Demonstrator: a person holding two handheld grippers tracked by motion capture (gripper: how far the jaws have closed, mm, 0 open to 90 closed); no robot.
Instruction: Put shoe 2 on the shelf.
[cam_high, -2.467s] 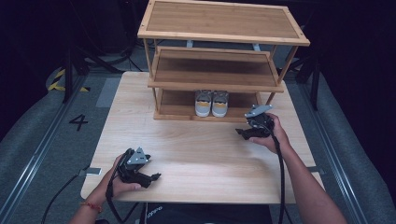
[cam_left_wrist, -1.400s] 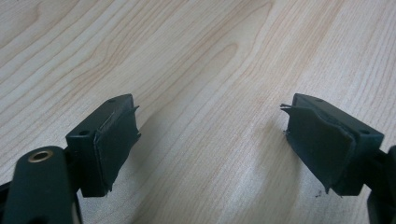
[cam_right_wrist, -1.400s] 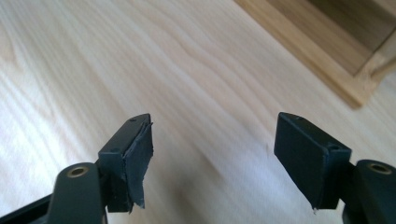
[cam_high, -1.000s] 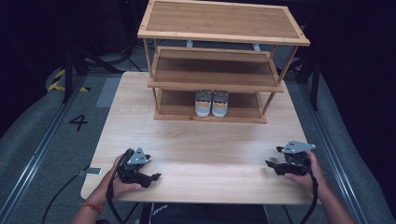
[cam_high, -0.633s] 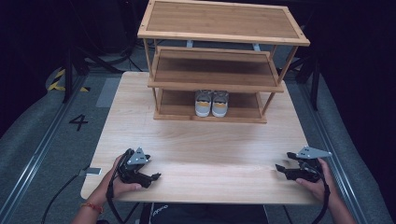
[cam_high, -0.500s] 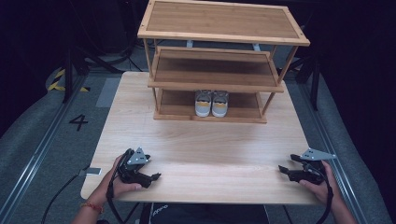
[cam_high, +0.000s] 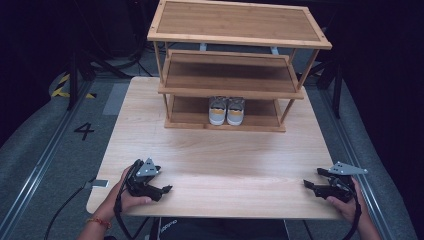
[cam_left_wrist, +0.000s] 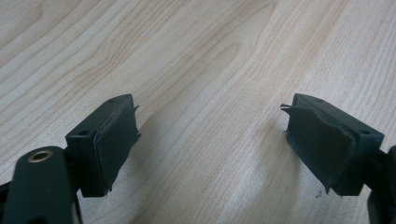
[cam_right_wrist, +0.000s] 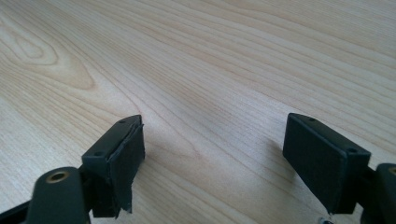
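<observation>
On the pale wood surface your left gripper and right gripper rest wide apart and empty at the near corners, shoes on the rack's bottom shelf, so it looks finished—nothing left to reach for.

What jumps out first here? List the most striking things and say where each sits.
A three-tier wooden shoe rack stands at the far side of the table, with a pair of grey shoes side by side on its bottom shelf. Near the front edge, the left tool and right tool rest at opposite corners, each in a hand, jaws open over bare wood.
</observation>
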